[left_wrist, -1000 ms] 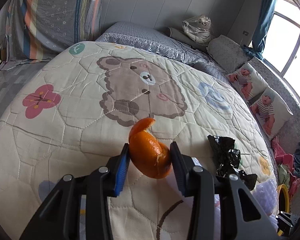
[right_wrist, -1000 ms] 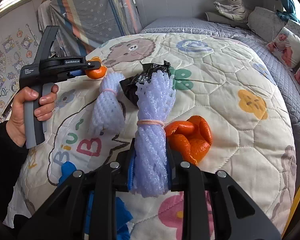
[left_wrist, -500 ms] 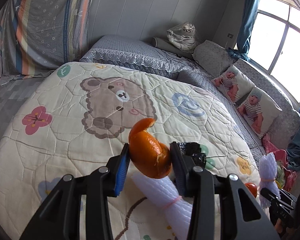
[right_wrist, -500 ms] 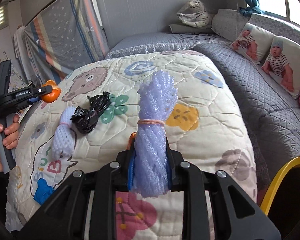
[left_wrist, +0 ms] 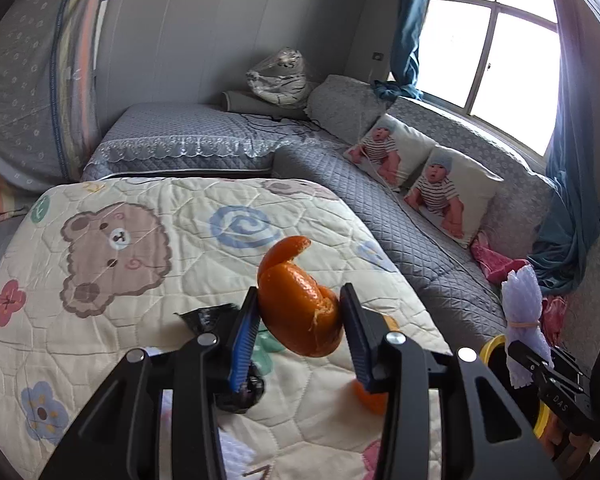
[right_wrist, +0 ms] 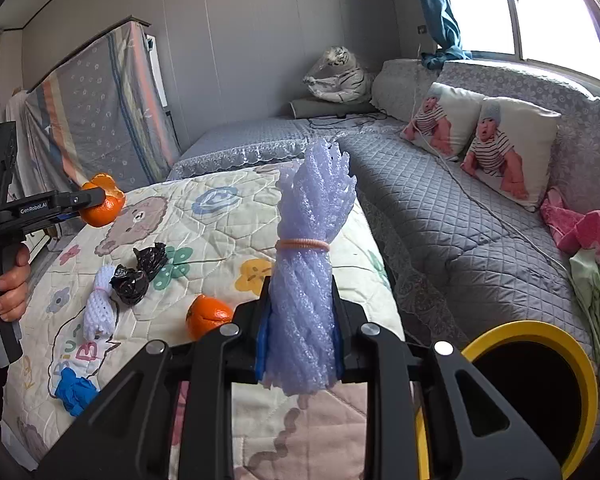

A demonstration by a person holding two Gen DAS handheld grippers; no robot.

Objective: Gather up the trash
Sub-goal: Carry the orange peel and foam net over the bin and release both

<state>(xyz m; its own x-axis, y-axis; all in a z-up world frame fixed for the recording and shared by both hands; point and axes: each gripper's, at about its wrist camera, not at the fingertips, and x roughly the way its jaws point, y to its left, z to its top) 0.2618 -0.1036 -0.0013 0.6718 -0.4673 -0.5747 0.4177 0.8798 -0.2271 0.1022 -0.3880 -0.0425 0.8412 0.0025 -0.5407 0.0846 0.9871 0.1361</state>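
Observation:
My left gripper [left_wrist: 298, 316] is shut on an orange peel [left_wrist: 298, 308], held up above the cartoon quilt [left_wrist: 140, 216]. In the right wrist view that left gripper [right_wrist: 94, 202] hangs at the left edge with the orange peel [right_wrist: 102, 204] in its tips. My right gripper [right_wrist: 302, 320] is shut on a bundle of lilac foam net [right_wrist: 308, 260] tied with a rubber band. A yellow-rimmed bin [right_wrist: 540, 392] stands open at the lower right, just beside the right gripper. In the left wrist view the lilac foam net [left_wrist: 522, 312] and the bin's rim [left_wrist: 490, 346] show at the right.
On the quilt [right_wrist: 220, 240] lie another orange peel [right_wrist: 208, 316], a crumpled black bag [right_wrist: 138, 272], a second foam net [right_wrist: 98, 308] and a blue wad [right_wrist: 74, 390]. A grey quilted bed [right_wrist: 460, 232] with baby-print pillows [right_wrist: 508, 148] runs along the window side.
Both grippers have lifted and swung to the right, away from the quilt's middle toward the bin, each keeping its load. The bin's yellow rim has come into both views.

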